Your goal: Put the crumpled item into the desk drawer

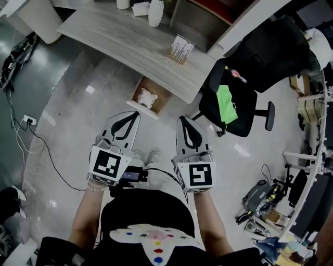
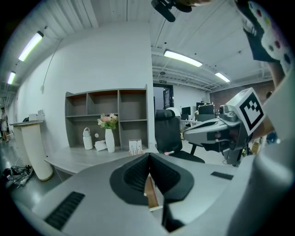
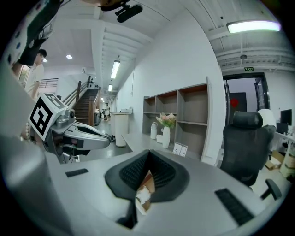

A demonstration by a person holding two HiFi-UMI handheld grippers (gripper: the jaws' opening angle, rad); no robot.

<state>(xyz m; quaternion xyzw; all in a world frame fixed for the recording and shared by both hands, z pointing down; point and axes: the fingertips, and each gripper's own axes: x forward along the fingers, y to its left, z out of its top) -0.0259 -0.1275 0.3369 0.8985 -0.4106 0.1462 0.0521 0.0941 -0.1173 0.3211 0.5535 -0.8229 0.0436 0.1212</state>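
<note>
Under the grey wooden desk (image 1: 125, 39) a wooden drawer (image 1: 159, 102) stands open, and a crumpled white item (image 1: 147, 97) lies inside it. My left gripper (image 1: 129, 115) and right gripper (image 1: 186, 120) hover side by side, just short of the drawer in the head view, both shut with nothing between the jaws. In the left gripper view the left gripper (image 2: 148, 156) has its jaws touching at the tips, with a strip of the drawer's wood (image 2: 150, 191) showing below. In the right gripper view the right gripper (image 3: 148, 154) is equally closed, and the crumpled item (image 3: 142, 197) shows through the gap beneath.
A black office chair (image 1: 237, 101) with a green patch on its seat stands right of the drawer. On the desk are a white vase (image 1: 156, 13) and a card holder (image 1: 181, 49). Cables and a power strip (image 1: 28, 120) lie on the floor at left; shelving and clutter stand at right.
</note>
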